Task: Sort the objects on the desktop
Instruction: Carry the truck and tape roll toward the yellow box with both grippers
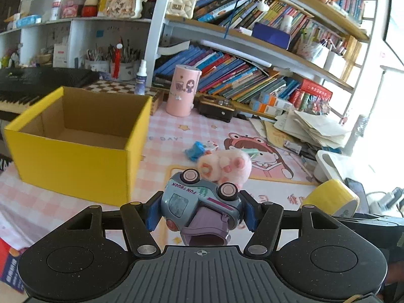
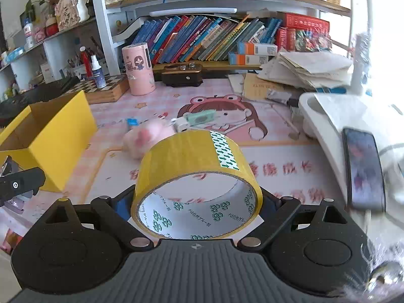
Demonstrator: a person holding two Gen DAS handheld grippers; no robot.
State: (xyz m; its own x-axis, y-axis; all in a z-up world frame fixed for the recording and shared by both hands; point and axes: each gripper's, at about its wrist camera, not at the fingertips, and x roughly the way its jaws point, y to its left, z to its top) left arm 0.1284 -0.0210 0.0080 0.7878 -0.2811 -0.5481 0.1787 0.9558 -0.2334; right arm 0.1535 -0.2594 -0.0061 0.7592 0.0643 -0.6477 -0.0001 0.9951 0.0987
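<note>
My left gripper is shut on a grey-blue toy truck lying on its side, wheels up, held above the pink desk mat. An open yellow cardboard box stands to its left; it also shows in the right wrist view. My right gripper is shut on a roll of yellow tape, which also shows at the right of the left wrist view. A pink plush toy lies on the mat ahead, with a small blue toy beyond it.
A pink cylinder and a black case stand at the back of the desk under bookshelves. A paper pile and a white tray with a phone lie on the right. A mint stapler-like item lies mid-mat.
</note>
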